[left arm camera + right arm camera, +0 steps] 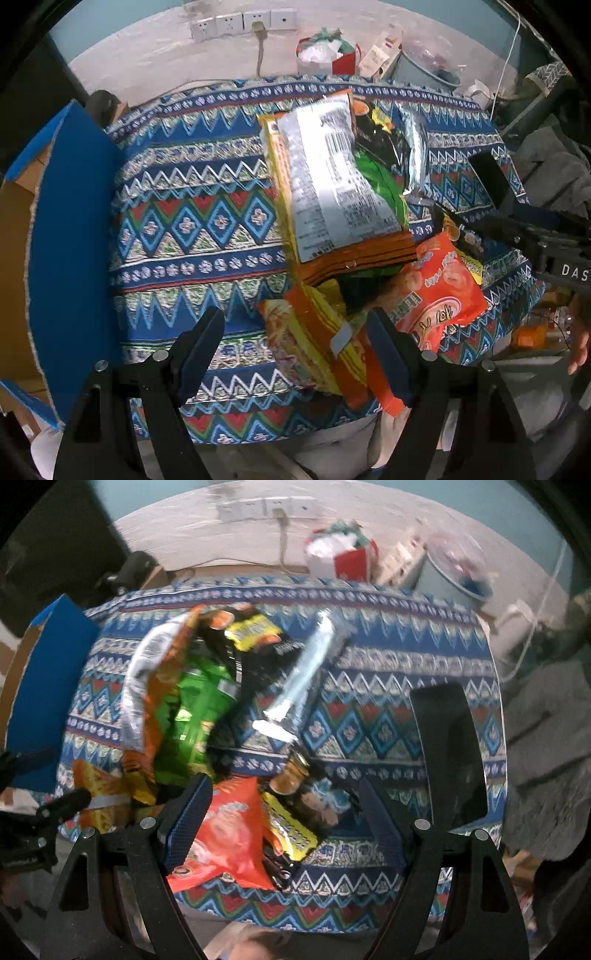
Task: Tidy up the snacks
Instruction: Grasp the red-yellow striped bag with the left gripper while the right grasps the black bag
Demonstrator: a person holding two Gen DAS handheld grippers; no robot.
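A patterned tablecloth [192,206] carries a heap of snack packets [332,192] right of centre, with a blue box [74,236] at its left edge. Both the left gripper [295,354] and right gripper [284,823] gape wide, holding nothing, above an orange-red packet [225,834].

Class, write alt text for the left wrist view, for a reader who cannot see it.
The open left gripper hovers over a pile of snack packets on a patterned tablecloth, with a yellow-orange packet between its fingers. A large packet lies back-side up, an orange-red packet sits to the right, and a blue box stands at left.
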